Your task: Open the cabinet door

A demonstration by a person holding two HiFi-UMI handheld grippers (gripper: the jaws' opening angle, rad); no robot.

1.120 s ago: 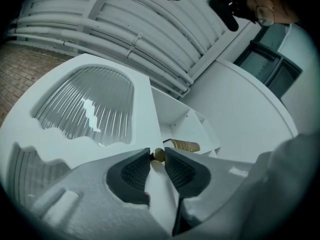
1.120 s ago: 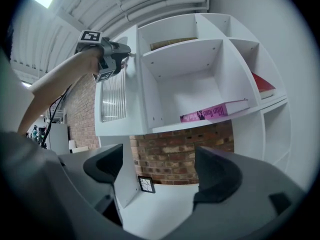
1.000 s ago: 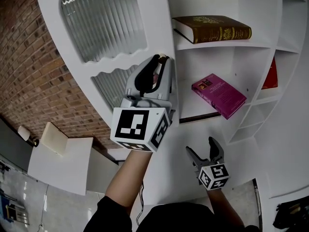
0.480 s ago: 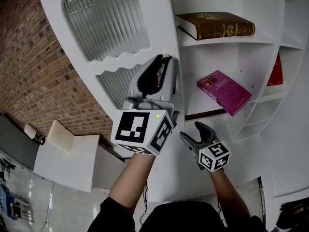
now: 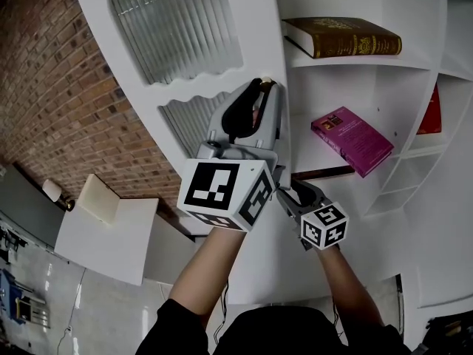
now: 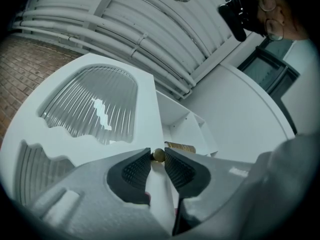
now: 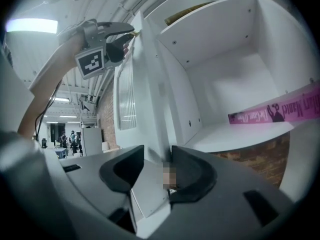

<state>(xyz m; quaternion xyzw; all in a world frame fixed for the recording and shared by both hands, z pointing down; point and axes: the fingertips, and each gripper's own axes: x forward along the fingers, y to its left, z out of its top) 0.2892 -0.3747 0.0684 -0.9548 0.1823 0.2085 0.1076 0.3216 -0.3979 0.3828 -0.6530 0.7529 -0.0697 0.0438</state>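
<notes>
The white cabinet door (image 5: pixel 247 46) with ribbed glass panes (image 5: pixel 174 21) stands ajar in front of the open shelves. My left gripper (image 5: pixel 260 87) is shut on its small brass knob (image 5: pixel 267 82). In the left gripper view the knob (image 6: pixel 158 155) sits pinched between the pad tips of the left gripper (image 6: pixel 158 157). My right gripper (image 5: pixel 292 193) is lower down, at the door's free edge. Its jaws are closing, and in the right gripper view the door edge (image 7: pixel 150 99) runs between the jaws of the right gripper (image 7: pixel 157 156); one pad still stands off the door.
The shelves hold a brown book (image 5: pixel 344 37), a pink book (image 5: pixel 353 140) and a red book (image 5: pixel 432 113). A brick wall (image 5: pixel 59 109) runs behind the door on the left. Low white furniture (image 5: pixel 111 231) stands below left.
My right gripper has moved up and left to the door's edge, and its jaws have narrowed around that edge. The left gripper has stayed on the knob.
</notes>
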